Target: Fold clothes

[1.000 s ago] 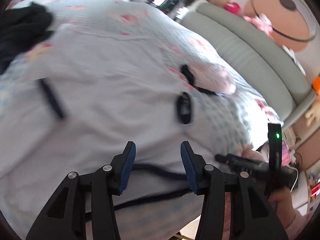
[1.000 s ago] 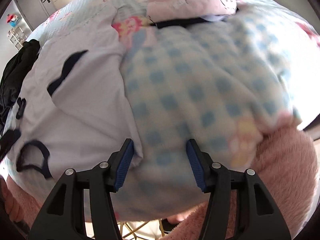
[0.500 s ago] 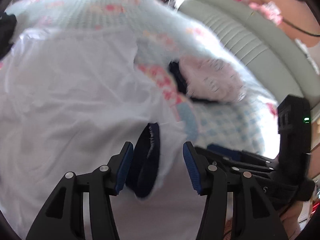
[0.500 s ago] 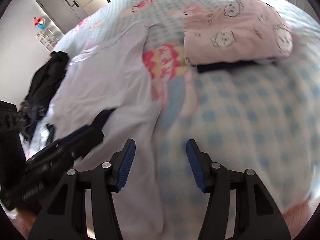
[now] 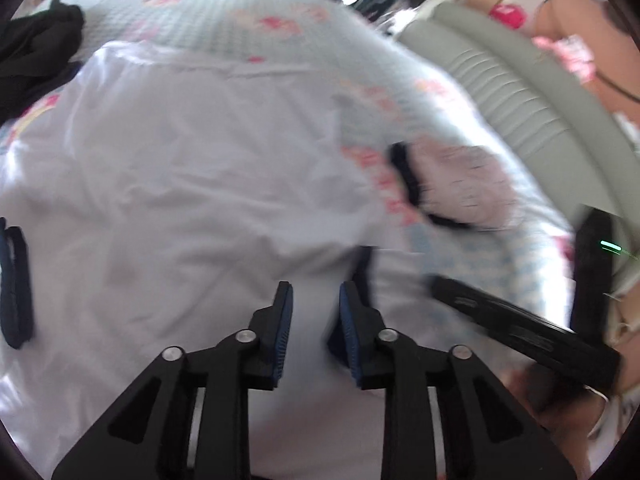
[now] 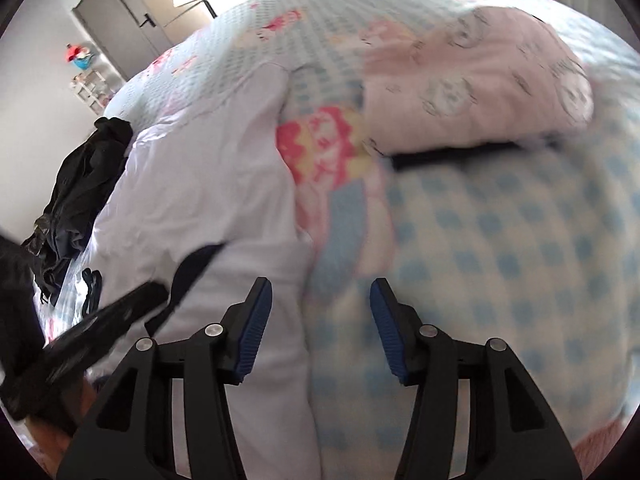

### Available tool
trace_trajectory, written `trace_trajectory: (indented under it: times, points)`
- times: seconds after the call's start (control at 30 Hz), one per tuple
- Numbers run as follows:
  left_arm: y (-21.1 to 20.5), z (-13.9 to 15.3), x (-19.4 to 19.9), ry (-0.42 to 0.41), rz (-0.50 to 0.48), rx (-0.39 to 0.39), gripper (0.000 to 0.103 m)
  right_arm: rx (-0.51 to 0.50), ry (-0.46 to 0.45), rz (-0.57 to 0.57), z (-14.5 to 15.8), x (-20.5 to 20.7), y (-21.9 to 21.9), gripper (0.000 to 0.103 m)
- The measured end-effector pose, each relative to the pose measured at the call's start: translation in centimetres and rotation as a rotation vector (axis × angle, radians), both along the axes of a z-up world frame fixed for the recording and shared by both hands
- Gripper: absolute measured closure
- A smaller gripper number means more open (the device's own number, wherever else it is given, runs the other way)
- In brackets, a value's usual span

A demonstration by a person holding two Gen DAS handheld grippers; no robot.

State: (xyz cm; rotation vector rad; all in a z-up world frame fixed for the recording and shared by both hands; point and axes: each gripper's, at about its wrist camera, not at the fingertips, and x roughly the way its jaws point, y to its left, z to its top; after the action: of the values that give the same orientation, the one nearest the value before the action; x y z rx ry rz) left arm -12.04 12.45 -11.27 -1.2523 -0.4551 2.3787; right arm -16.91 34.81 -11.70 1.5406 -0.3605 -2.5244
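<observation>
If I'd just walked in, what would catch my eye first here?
Probably the big white garment with dark trim, spread over a blue-checked cartoon bedspread. Beside it sits a folded pink piece on something dark, and a black heap of clothes lies at the bed's far edge.

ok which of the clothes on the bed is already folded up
The pink printed garment, stacked flat on a dark folded piece near the headboard. The white garment is spread open and the black clothes lie in a crumpled heap.
</observation>
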Motion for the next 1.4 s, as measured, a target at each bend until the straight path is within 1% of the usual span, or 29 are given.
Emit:
trace_trajectory:
  times: [0.07, 0.1, 0.13, 0.17, 0.23, 0.27, 0.3, 0.33, 0.37, 0.4, 0.47, 0.5, 0.53, 0.6, 0.67, 0.7, 0.73, 0.77, 0.8, 0.9, 1.0, 1.1, 1.13, 1.2, 1.23, 1.3, 1.37, 1.4]
  points:
    - [0.3, 0.4, 0.3, 0.018, -0.050, 0.057, 0.068, 0.014, -0.031, 0.000, -0.7, -0.2, -0.3, 0.050]
    - [0.7, 0.4, 0.3, 0.014, -0.077, 0.070, 0.060, 0.020, -0.033, -0.005, -0.7, 0.4, -0.3, 0.050]
    - [1.3, 0.1, 0.0, -0.007, -0.096, 0.029, 0.058, 0.018, -0.029, -0.008, -0.3, 1.3, -0.2, 0.050]
    - [1.9, -0.3, -0.2, -0.034, -0.097, -0.055, 0.058, 0.005, -0.019, -0.011, 0.4, 2.3, -0.1, 0.050]
    - [2.3, -1.1, -0.5, -0.086, -0.066, -0.229, 0.059, -0.023, -0.013, -0.027, 1.4, 4.5, 0.0, 0.049]
    - [2.0, -0.9, -0.4, -0.097, -0.056, -0.244, 0.061, -0.037, -0.014, -0.037, 1.8, 5.6, 0.0, 0.049]
    - [0.9, 0.1, 0.3, -0.084, -0.056, -0.156, 0.061, -0.051, -0.014, -0.048, 2.2, 6.8, 0.1, 0.049]
    - [-0.2, 1.3, 1.1, -0.065, -0.060, -0.066, 0.058, -0.065, -0.014, -0.058, 2.6, 7.9, 0.1, 0.049]
    - [-1.4, 2.4, 2.0, -0.047, -0.066, 0.010, 0.058, -0.079, -0.014, -0.069, 3.0, 9.0, 0.1, 0.049]
    - [-2.4, 3.2, 3.0, -0.028, -0.066, 0.024, 0.058, -0.093, -0.018, -0.072, 3.1, 9.9, -0.3, 0.049]
    - [-4.5, 4.1, 5.3, 0.010, -0.037, -0.060, 0.058, -0.113, -0.031, -0.058, 2.7, 10.9, -2.1, 0.049]
    - [-5.6, 4.3, 6.4, 0.024, -0.020, -0.104, 0.060, -0.113, -0.032, -0.038, 2.6, 11.5, -2.9, 0.049]
    - [-7.0, 3.7, 7.4, 0.014, 0.001, -0.131, 0.060, -0.107, -0.030, -0.021, 2.4, 11.9, -3.7, 0.049]
    - [-10.2, 1.7, 9.1, -0.051, 0.045, -0.131, 0.060, -0.061, -0.046, 0.014, 1.5, 12.0, -5.3, 0.049]
    - [-13.2, -0.6, 10.4, -0.130, 0.097, -0.131, 0.060, -0.009, -0.085, 0.040, 0.0, 11.9, -6.7, 0.047]
    - [-13.9, -1.5, 11.1, -0.167, 0.111, -0.149, 0.063, 0.025, -0.115, 0.050, -1.0, 11.7, -7.4, 0.046]
    - [-14.5, -2.1, 11.8, -0.193, 0.123, -0.157, 0.069, 0.055, -0.146, 0.054, -2.0, 11.6, -7.7, 0.046]
    - [-14.9, -2.2, 12.5, -0.198, 0.128, -0.147, 0.070, 0.059, -0.160, 0.052, -2.4, 11.6, -7.8, 0.046]
    - [-15.4, -1.9, 13.1, -0.194, 0.130, -0.120, 0.070, 0.046, -0.156, 0.045, -2.2, 11.9, -7.6, 0.046]
    - [-17.2, -1.1, 14.5, -0.157, 0.161, 0.002, 0.068, -0.017, -0.122, 0.032, -0.7, 13.2, -6.8, 0.045]
    - [-19.4, -1.5, 15.0, -0.161, 0.259, 0.079, 0.067, -0.082, -0.117, -0.020, -0.2, 14.1, -5.3, 0.044]
    - [-22.3, -2.6, 15.3, -0.183, 0.372, 0.187, 0.066, -0.076, -0.113, -0.135, -0.2, 14.4, -2.9, 0.044]
    - [-23.1, -2.9, 15.2, -0.184, 0.404, 0.210, 0.063, -0.083, -0.109, -0.173, -0.2, 14.4, -1.9, 0.044]
    - [-24.4, -3.5, 14.9, -0.192, 0.472, 0.204, 0.062, -0.124, -0.103, -0.221, -0.3, 14.3, -0.4, 0.040]
    - [-24.8, -3.6, 14.7, -0.189, 0.497, 0.202, 0.065, -0.136, -0.097, -0.232, -0.5, 14.2, 0.0, 0.040]
    - [-24.6, -3.5, 13.8, -0.165, 0.485, 0.220, 0.064, -0.144, -0.088, -0.238, -1.1, 14.0, 0.2, 0.040]
    - [-24.4, -3.6, 13.1, -0.168, 0.499, 0.182, 0.065, -0.134, -0.059, -0.222, -1.8, 13.6, -0.3, 0.037]
    - [-24.4, -3.8, 12.9, -0.170, 0.504, 0.169, 0.065, -0.117, -0.053, -0.215, -2.1, 13.1, -0.7, 0.037]
